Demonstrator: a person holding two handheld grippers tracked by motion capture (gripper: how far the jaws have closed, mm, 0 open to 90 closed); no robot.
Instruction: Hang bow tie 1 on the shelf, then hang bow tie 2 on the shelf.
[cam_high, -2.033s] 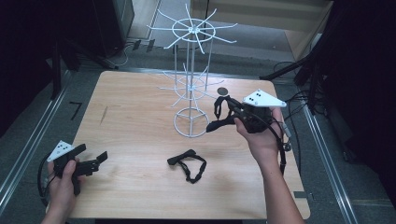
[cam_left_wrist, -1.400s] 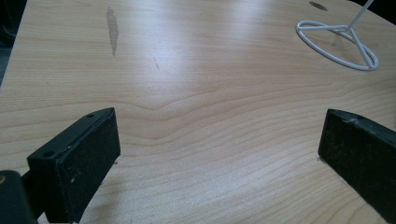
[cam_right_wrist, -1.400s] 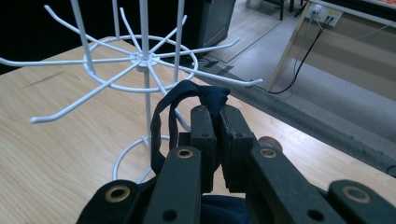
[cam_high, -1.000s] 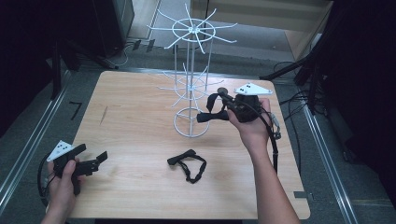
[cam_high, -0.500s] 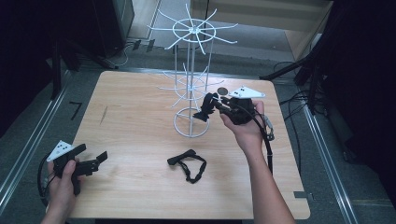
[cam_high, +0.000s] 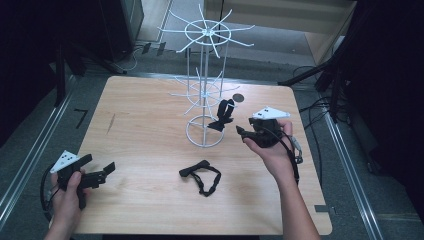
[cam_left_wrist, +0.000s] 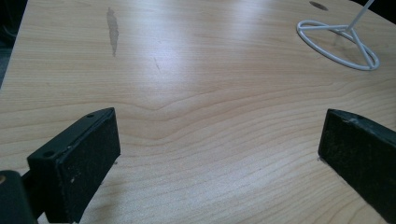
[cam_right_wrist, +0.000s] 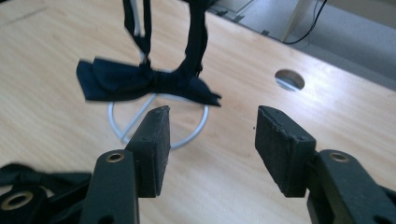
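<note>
The bow tie (cam_high: 220, 116) now hangs on the rack (cam_high: 203, 90); your right gripper (cam_high: 243, 133) has released it. Left gripper (cam_high: 106, 168) fingers are spread. Next: second tie (cam_high: 201, 175).

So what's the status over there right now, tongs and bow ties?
Right tongs open, empty, facing hung bow tie on white rack. Left tongs open, low over table. Second bow tie lies unobstructed.

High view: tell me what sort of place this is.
Probably a lab or workshop set up for recording, not a shop. A bare wooden table stands between metal rails, cables trail on the floor, and a wire rack holds one bow tie.
</note>
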